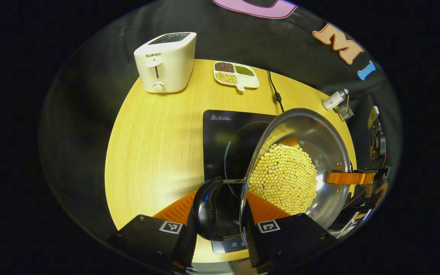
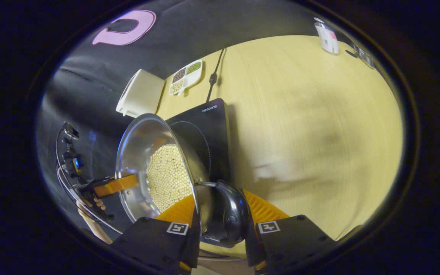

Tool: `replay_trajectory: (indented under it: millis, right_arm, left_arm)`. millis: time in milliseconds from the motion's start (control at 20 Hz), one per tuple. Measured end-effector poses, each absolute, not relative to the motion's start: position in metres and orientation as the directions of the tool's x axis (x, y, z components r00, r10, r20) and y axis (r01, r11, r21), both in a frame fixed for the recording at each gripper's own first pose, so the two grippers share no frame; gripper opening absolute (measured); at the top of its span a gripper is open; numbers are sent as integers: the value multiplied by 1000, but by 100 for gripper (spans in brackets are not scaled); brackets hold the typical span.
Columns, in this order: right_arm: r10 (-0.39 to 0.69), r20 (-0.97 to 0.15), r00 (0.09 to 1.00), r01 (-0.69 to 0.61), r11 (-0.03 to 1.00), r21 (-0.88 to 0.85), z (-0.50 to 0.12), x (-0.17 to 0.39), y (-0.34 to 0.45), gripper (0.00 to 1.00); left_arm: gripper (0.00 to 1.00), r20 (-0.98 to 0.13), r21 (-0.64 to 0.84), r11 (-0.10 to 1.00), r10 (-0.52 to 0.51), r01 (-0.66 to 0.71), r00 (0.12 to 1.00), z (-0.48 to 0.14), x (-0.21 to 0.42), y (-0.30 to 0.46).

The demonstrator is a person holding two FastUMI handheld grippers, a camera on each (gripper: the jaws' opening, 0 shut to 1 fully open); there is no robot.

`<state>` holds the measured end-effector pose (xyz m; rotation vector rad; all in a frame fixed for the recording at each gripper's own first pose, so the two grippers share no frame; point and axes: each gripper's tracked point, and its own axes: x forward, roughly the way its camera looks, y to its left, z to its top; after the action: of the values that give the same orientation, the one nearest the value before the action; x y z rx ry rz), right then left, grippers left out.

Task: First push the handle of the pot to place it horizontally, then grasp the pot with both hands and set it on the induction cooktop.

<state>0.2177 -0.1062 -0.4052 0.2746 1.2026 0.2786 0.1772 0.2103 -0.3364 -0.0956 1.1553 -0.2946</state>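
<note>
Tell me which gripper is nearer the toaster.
Left. The left gripper grips the pot by the handle on the side towards the toaster; the right gripper grips the opposite handle, across the pot and farther away.

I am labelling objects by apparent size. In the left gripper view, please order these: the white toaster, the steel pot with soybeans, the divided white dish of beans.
1. Steel pot with soybeans, though nearness to the camera enlarges it.
2. White toaster.
3. Divided white dish of beans.
</note>
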Motion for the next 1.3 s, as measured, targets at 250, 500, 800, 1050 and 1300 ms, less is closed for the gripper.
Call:
replay_trajectory:
  millis: [250,500,800,1050,1300]
  right_arm:
    - [347,-877,333,-51,935,351,-408,225,-110,45]
    - [342,-880,330,-43,937,348,-420,237,-103,45]
    - [351,-875,334,-57,934,353,-420,241,-103,48]
    - [358,-871,337,-63,931,358,-420,240,-104,48]
    - [360,-869,340,-64,931,361,-421,241,-103,51]
  left_arm:
    - [57,-887,-202,958,-268,204,376,-342,192,213]
    - [58,-889,-205,959,-267,197,372,-350,199,215]
    - [59,-888,-227,956,-282,185,364,-354,196,217]
    - [61,-883,-235,952,-293,194,367,-354,197,217]
    - [63,-878,-259,949,-309,181,365,-359,199,216]
